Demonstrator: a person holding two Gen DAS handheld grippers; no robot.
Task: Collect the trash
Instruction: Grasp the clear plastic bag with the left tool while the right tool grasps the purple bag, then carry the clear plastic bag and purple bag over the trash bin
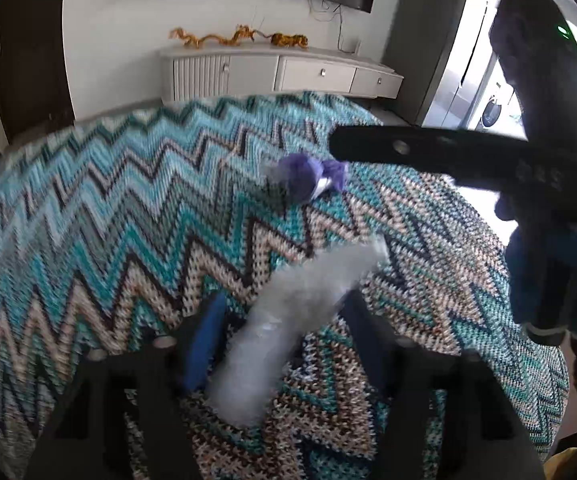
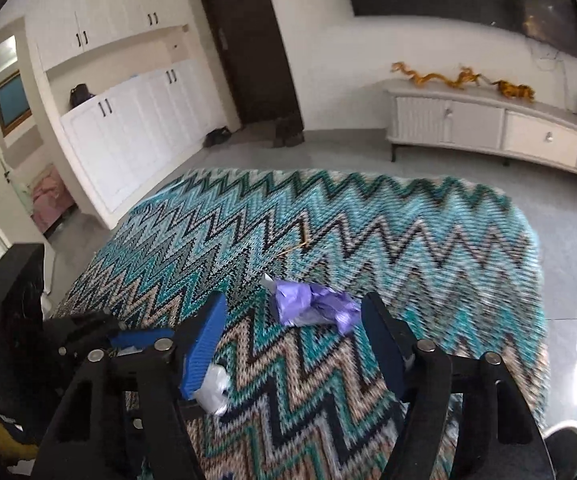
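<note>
A crumpled purple wrapper (image 1: 310, 178) lies on the zigzag-patterned cloth (image 1: 108, 208); it also shows in the right wrist view (image 2: 314, 306). My right gripper (image 2: 294, 312) is open, its blue-padded fingers on either side of the wrapper and just short of it. In the left wrist view one right finger (image 1: 408, 150) reaches in above the wrapper. A clear crumpled plastic piece (image 1: 288, 320) lies between the fingers of my left gripper (image 1: 284, 320), which stands wide open over it. The same plastic shows in the right wrist view (image 2: 214, 390).
The cloth (image 2: 368, 220) covers a low surface with rounded edges. A thin straw-coloured stick (image 2: 298, 244) lies on it. A white TV cabinet (image 2: 488, 128) stands beyond, with grey floor (image 2: 328, 148) around. A shoe (image 2: 564, 444) is at the lower right.
</note>
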